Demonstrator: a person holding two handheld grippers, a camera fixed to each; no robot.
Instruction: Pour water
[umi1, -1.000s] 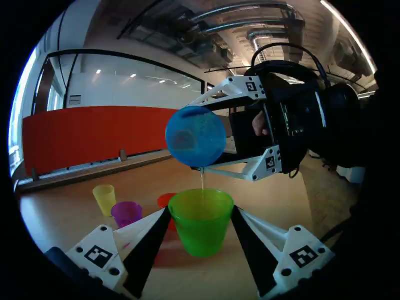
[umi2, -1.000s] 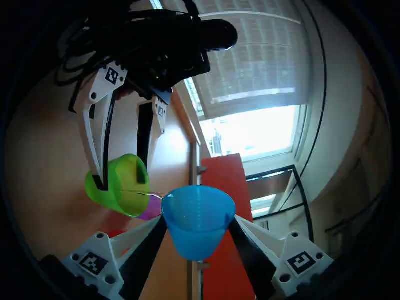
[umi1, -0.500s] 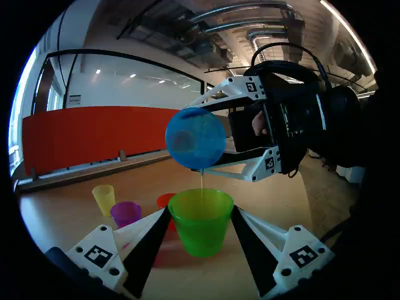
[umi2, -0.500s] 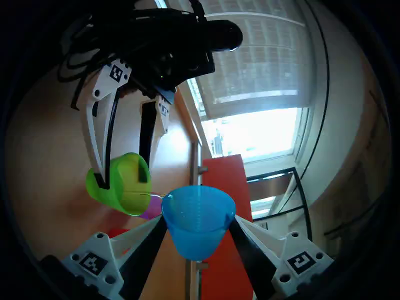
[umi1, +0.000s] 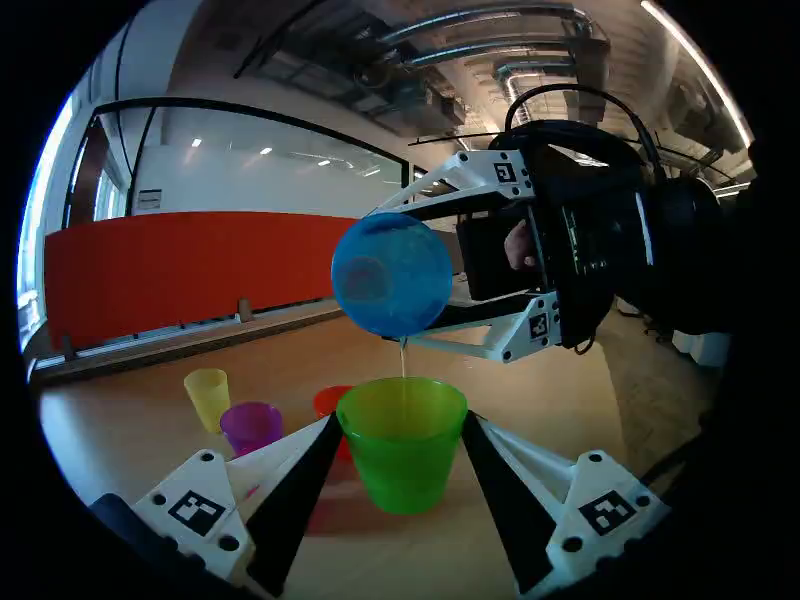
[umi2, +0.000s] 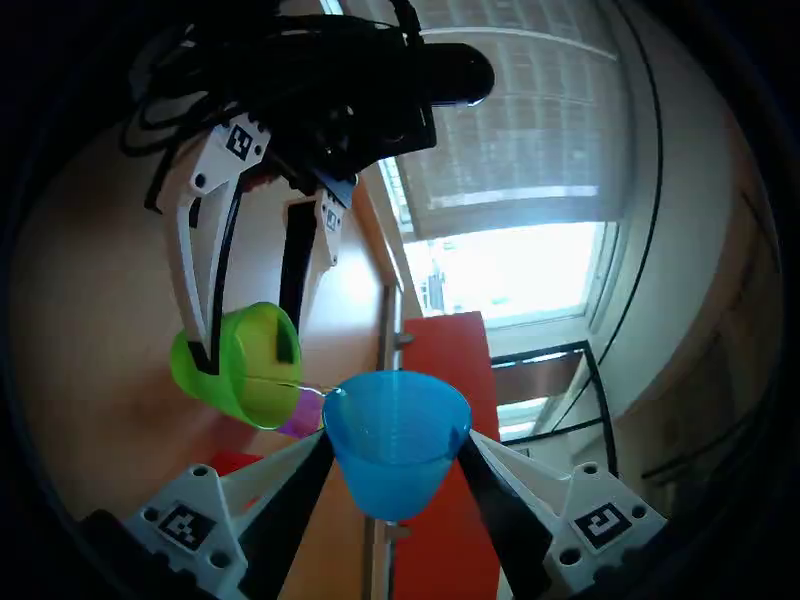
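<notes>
Low in the centre of the left gripper view stands an upright green cup (umi1: 402, 440), and a blue cup (umi1: 392, 275) tipped just above it drops a thin stream of water (umi1: 403, 358) into it; how full either is cannot be told. The left claw (umi1: 402, 425) grips the green cup, both fingers pressed to its sides, and the right claw (umi2: 395, 440) clamps the blue cup the same way. A yellow cup (umi1: 208, 397), a purple cup (umi1: 252, 426) and a red cup (umi1: 328, 400) stand on the table (umi1: 130, 440) at lower left.
</notes>
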